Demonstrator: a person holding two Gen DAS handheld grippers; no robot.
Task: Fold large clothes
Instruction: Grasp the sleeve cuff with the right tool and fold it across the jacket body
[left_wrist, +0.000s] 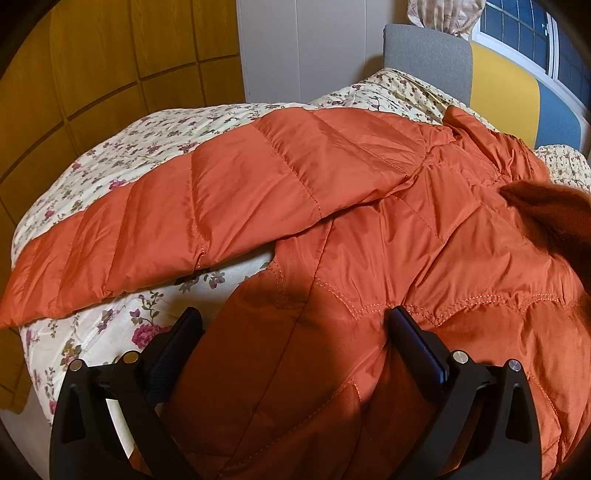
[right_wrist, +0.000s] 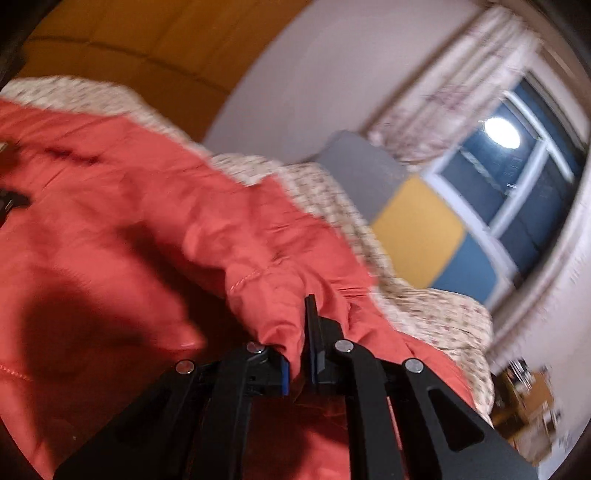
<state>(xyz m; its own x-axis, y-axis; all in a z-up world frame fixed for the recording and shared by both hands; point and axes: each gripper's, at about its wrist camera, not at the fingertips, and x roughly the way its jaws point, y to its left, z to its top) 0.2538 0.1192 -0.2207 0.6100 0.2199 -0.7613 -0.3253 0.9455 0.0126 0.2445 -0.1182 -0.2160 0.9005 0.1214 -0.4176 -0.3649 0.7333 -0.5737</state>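
Observation:
An orange quilted puffer jacket (left_wrist: 369, 206) lies spread on a floral bedspread (left_wrist: 122, 147), one sleeve (left_wrist: 166, 221) stretched out to the left. My left gripper (left_wrist: 295, 328) stands open over the jacket's near edge, and the puffy cloth lies between its wide-set fingers without being pinched. In the blurred, tilted right wrist view, my right gripper (right_wrist: 299, 332) is shut on a bunched fold of the jacket (right_wrist: 147, 221), with cloth squeezed between the blue pads. A raised, blurred flap of orange cloth (left_wrist: 550, 218) shows at the right edge of the left wrist view.
Wooden wardrobe doors (left_wrist: 92, 66) stand left of the bed. A headboard padded in grey (left_wrist: 428, 59), yellow and blue panels rises at the far end, below a window (right_wrist: 517, 184) with a patterned curtain. Cluttered items (right_wrist: 532, 398) sit beyond the bed's right side.

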